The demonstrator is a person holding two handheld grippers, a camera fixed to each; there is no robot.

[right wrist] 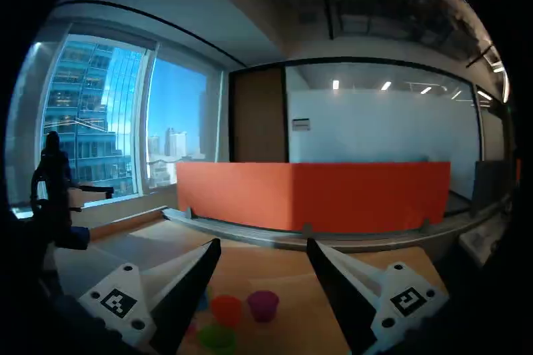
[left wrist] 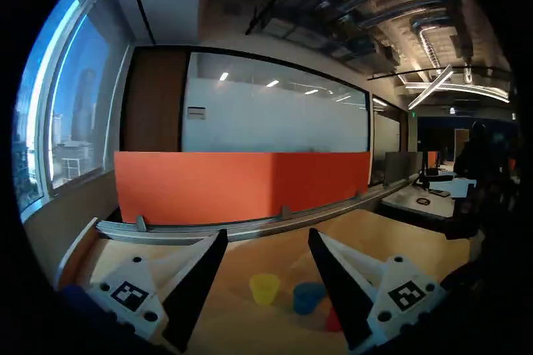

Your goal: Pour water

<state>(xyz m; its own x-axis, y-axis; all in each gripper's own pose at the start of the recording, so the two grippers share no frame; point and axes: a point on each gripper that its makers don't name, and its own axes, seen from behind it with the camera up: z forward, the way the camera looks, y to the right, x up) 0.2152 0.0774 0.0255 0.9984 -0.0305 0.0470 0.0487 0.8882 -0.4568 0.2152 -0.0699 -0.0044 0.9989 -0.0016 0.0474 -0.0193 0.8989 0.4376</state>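
On the wooden desk (left wrist: 373,235) stand small plastic cups. In the left gripper view a yellow cup (left wrist: 264,288), a blue cup (left wrist: 308,296) and part of a red cup (left wrist: 333,320) sit low between the fingers of my left gripper (left wrist: 266,248), which is open and holds nothing. In the right gripper view an orange cup (right wrist: 227,309), a purple cup (right wrist: 262,304) and a green cup (right wrist: 216,338) sit below my right gripper (right wrist: 263,252), also open and empty. Both grippers hover above the cups, apart from them.
An orange divider panel (left wrist: 240,185) on a metal rail (left wrist: 253,227) runs along the desk's far edge. Windows line the left side. Another desk with a monitor (left wrist: 426,192) lies at right. A dark stand (right wrist: 53,195) rises at the left of the right gripper view.
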